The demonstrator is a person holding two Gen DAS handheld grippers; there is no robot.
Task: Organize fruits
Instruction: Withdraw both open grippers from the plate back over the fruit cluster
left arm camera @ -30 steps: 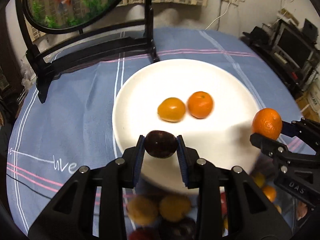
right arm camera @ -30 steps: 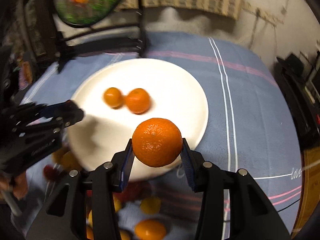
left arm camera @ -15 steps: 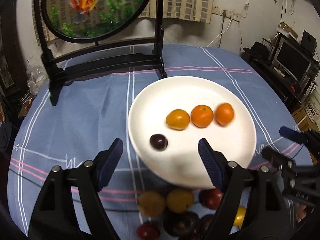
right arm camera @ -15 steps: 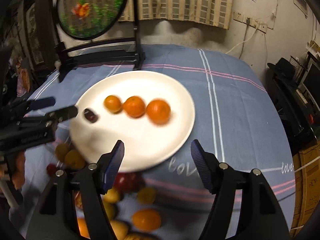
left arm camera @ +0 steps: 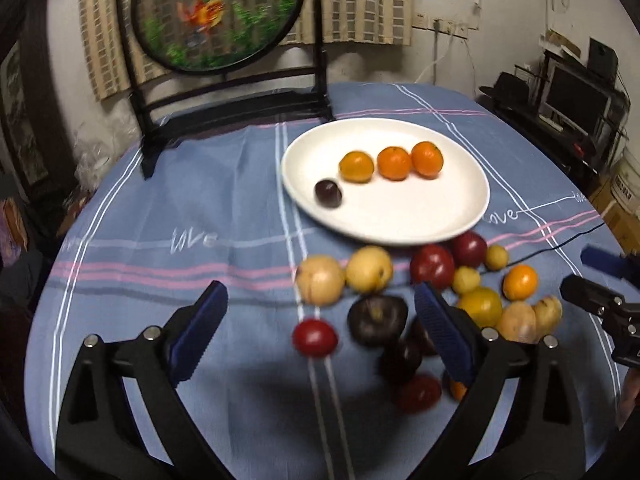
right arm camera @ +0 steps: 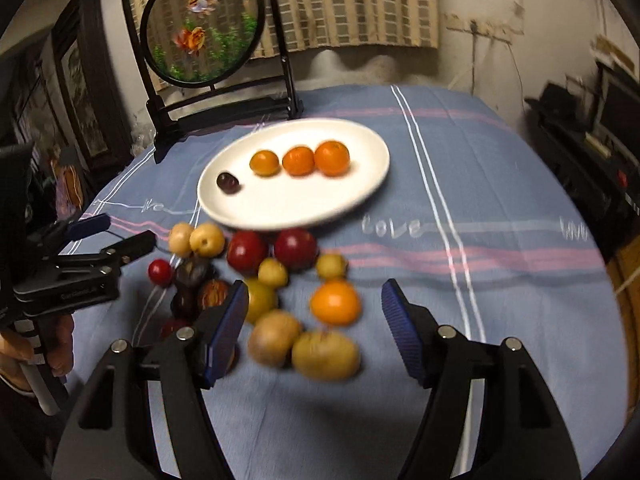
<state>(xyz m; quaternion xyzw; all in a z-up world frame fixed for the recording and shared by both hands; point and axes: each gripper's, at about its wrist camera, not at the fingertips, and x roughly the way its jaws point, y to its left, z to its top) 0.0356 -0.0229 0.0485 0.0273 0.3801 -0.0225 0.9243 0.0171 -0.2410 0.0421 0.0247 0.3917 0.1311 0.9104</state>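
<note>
Hovering grippers: I had the left gripper (left arm camera: pixel 320 320) and right gripper (right arm camera: pixel 314 320) both spread, empty.
Plate (left arm camera: pixel 460 216): three oranges (left arm camera: pixel 394 163) formed a row running left-right, a dark plum (left arm camera: pixel 328 194) at its left end.
Loose fruit (right arm camera: pixel 280 280): heaped on the cloth just before the plate.

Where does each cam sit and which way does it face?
Left wrist: on the left claw, facing across the table at the plate and loose fruit pile; own open fingers below, right claw at the right edge.
Right wrist: on the right claw, same heading; own open fingers, left claw at left.
Shared: plate, pile, fish screen.
</note>
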